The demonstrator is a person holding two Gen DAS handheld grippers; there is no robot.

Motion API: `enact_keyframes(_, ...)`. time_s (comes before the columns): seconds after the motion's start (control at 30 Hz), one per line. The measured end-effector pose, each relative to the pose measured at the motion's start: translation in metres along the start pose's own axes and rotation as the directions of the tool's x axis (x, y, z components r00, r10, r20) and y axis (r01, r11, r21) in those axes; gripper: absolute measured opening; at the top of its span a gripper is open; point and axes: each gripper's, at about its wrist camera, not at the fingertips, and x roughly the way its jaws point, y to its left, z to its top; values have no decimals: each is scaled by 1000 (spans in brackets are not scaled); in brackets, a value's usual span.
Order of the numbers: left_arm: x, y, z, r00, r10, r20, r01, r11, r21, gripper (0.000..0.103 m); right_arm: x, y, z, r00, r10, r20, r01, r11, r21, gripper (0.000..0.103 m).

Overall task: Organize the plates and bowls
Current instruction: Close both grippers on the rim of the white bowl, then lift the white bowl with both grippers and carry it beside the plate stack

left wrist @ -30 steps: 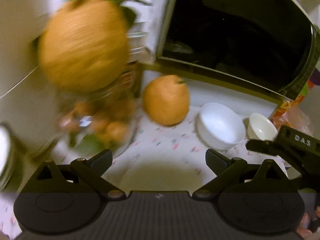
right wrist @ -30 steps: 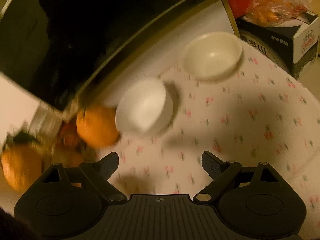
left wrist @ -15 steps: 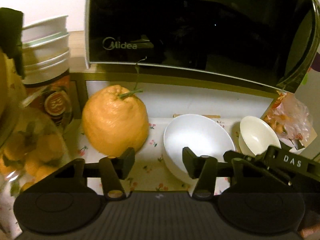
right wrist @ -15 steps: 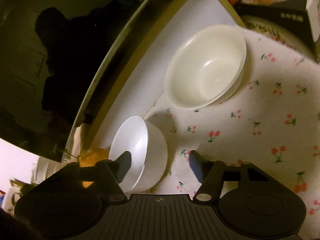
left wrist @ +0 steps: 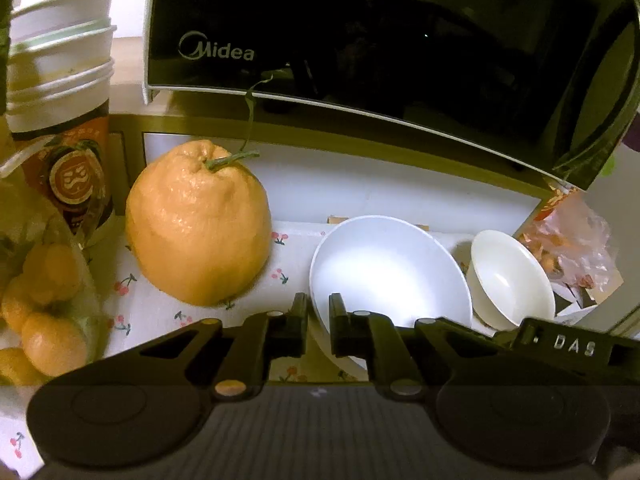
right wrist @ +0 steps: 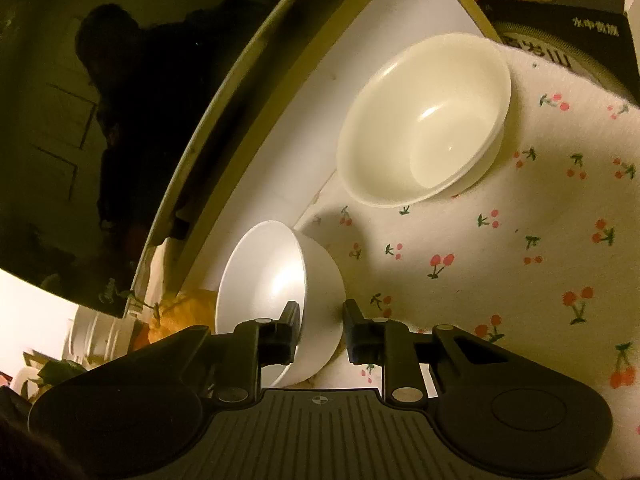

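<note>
Left wrist view: the left claw [left wrist: 318, 320] has just been closing and now pinches the near-left rim of the white bowl [left wrist: 390, 276], which sits on the cherry-print worktop [left wrist: 160, 312] beside a big orange fruit [left wrist: 198, 224]. Right wrist view: the right claw [right wrist: 320, 326] has also just been closing, one pad inside the wall of the same bowl [right wrist: 276, 296] and one outside, apparently gripping; the cream bowl [right wrist: 424, 120] stands apart behind. Judgement: lift level with both claws together, then nest the bowls gently.
</note>
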Motion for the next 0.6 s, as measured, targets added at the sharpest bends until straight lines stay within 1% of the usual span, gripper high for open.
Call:
enact_keyframes(0.13,-9,2,-3,1000,-2,-1,2,1000,-9,9,-19,10,0,1000,-6,-4,6,999,-39,23)
enact_keyframes(0.3,-34,1,-8,1000,-18,-1,18,999,-27,9,-42,27,-3,999,-26,-26,24,996,-84,23)
enact_keyframes(0.43,-58,0,-16,1000,-29,-5,28,999,-36,9,-67,36,-10,998,-48,-42,43,994,-101,23)
enact_keyframes(0.6,-85,-3,-32,998,-56,-20,55,996,-71,9,-98,41,-22,993,-90,-72,82,990,-113,23)
